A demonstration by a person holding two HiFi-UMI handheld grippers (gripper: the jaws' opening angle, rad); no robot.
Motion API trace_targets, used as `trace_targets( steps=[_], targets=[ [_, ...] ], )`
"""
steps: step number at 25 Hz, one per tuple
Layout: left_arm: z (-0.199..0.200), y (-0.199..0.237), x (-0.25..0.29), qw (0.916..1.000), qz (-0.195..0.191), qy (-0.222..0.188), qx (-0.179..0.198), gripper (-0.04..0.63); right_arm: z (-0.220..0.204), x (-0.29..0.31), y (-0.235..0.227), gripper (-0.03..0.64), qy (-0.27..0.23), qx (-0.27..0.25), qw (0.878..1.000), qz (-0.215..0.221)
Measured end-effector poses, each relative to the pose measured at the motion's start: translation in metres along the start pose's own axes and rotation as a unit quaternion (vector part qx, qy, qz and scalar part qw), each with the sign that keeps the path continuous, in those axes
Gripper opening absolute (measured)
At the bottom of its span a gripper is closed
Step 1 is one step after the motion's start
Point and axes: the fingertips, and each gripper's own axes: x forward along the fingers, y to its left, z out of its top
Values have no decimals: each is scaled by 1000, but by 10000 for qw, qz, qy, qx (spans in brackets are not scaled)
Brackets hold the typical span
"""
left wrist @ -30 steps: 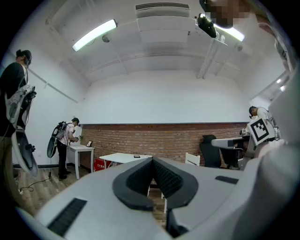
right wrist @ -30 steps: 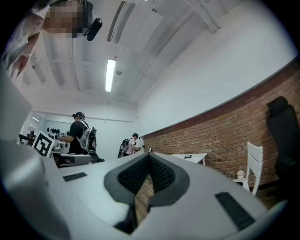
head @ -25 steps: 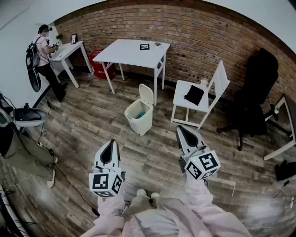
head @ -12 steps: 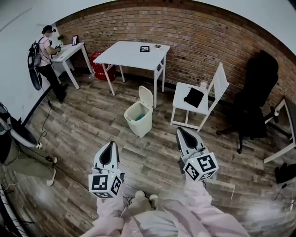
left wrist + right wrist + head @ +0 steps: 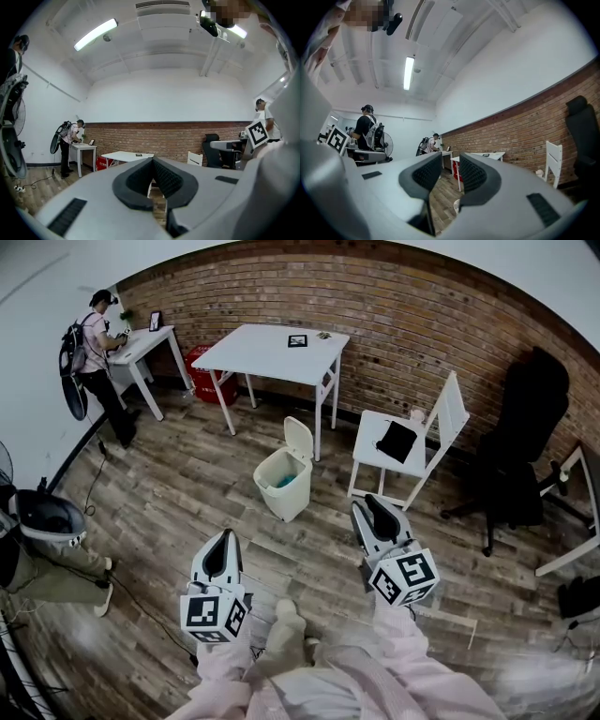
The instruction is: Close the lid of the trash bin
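Head view: bin (image 5: 284, 480) beyond right tool (image 5: 371, 507).

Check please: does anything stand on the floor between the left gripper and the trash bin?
Nothing visible does. Only bare wooden floor lies between the left gripper and the trash bin, whose lid stands open.

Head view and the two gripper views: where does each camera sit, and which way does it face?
Head view: on the person's head, facing steeply down at the open trash bin, left gripper, right gripper and pink sleeves.
Left gripper view: on that gripper, facing level toward the brick wall; jaws shut.
Right gripper view: on that gripper, level along that wall; empty jaws, just opening.
All share the white table.
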Motion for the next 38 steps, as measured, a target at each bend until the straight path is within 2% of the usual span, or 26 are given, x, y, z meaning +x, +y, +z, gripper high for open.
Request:
trace_targets(
  steps=[10, 26, 34, 38],
  targets=[
    [-16, 29, 56, 9998, -24, 146, -111, -8, -23, 57, -21, 163, 195, 83, 9998, -35],
    [-15, 115, 179, 9990, -189, 186, -359, -8, -30, 201, -42, 163, 320, 162, 9994, 19],
    [-17, 139, 222, 9985, -309, 196, -396, -8, -37, 245, -54, 163, 363, 176, 9992, -67],
    [-24, 148, 231, 9981, -313, 285, -449, -8, -50, 258, -54, 163, 507, 272, 9983, 29]
  ],
)
